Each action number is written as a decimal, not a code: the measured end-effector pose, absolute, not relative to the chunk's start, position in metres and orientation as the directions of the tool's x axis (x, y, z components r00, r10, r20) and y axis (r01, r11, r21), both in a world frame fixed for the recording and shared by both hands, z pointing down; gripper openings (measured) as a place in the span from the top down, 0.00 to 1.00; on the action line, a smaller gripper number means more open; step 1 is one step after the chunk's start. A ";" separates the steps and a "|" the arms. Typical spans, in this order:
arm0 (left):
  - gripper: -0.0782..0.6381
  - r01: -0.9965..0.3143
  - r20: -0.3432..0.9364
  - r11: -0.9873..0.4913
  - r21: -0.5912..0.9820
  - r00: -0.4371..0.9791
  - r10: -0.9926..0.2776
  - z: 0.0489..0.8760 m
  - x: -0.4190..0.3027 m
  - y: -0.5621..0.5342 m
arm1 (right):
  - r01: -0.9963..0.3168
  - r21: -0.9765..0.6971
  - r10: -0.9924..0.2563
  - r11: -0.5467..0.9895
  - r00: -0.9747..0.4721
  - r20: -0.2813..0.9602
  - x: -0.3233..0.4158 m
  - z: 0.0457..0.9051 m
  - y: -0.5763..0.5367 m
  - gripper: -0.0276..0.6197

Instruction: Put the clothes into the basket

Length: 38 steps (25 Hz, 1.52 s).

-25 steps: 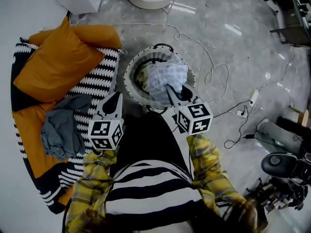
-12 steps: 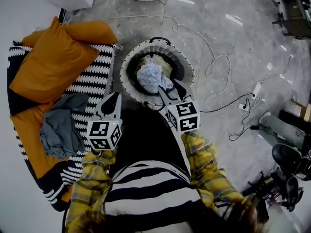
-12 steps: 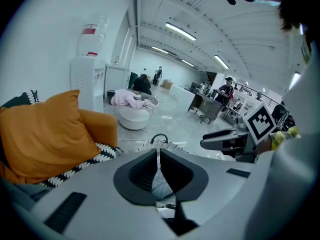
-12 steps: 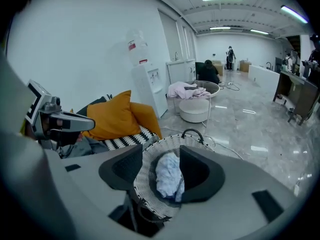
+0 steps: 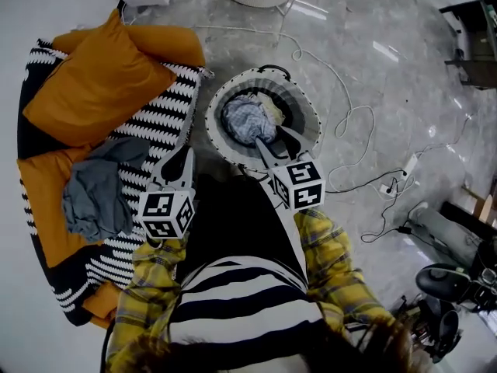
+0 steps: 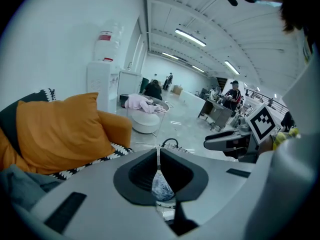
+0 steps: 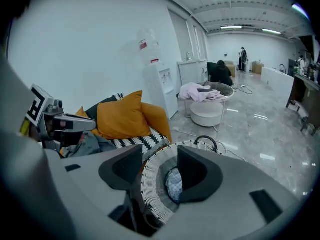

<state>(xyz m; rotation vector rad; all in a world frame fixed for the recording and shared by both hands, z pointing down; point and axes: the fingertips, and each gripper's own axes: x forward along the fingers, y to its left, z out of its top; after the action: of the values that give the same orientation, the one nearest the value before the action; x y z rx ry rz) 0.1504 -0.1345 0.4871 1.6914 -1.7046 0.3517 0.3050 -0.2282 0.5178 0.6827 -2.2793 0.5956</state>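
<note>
**A:** What is lying at the left?

**B:** A grey garment is lying crumpled on the striped throw, below the orange cushion. My left tool is hovering just beside it, jaws pressed together, gripping nothing.

**A:** And further right?

**B:** The basket is sitting on the floor, with the pale blue garment lying inside. My right tool is hanging over its near rim. Its jaws have just been opening and are standing apart, empty.

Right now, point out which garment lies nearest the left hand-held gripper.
The grey garment, crumpled on the striped cover beside the left hand-held gripper. The blue-white one lies inside the basket; the pink pile sits far off.
</note>
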 end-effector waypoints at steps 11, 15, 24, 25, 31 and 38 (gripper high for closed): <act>0.85 -0.866 0.621 0.428 0.260 -0.189 -0.761 0.472 0.070 -0.029 | -0.322 -0.240 -0.085 0.916 -0.740 0.667 0.187 0.493 -0.175 0.60; 0.85 -0.769 0.620 0.584 0.260 -0.330 -0.711 0.471 0.039 0.036 | -0.143 -0.252 0.064 0.957 -0.746 0.663 0.131 0.493 -0.131 0.60; 0.85 -0.573 0.642 0.777 0.261 -0.498 -0.583 0.488 -0.016 0.167 | 0.125 -0.292 0.295 0.948 -0.685 0.666 0.033 0.501 -0.014 0.60; 0.85 -0.553 0.644 0.791 0.262 -0.510 -0.570 0.490 -0.021 0.179 | 0.149 -0.296 0.315 0.944 -0.675 0.667 0.024 0.503 -0.002 0.60; 0.85 -0.458 0.661 0.849 0.262 -0.556 -0.504 0.503 -0.053 0.244 | 0.257 -0.317 0.407 0.913 -0.609 0.680 -0.030 0.520 0.068 0.60; 0.85 -0.351 0.693 0.899 0.262 -0.580 -0.428 0.525 -0.087 0.313 | 0.360 -0.337 0.488 0.870 -0.533 0.691 -0.088 0.541 0.141 0.60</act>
<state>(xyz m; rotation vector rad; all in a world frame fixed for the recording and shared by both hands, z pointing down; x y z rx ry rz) -0.0870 0.3135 0.5247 0.5541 -2.2423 -0.1214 -0.0884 0.1409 0.5406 -0.6102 -2.1880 0.1924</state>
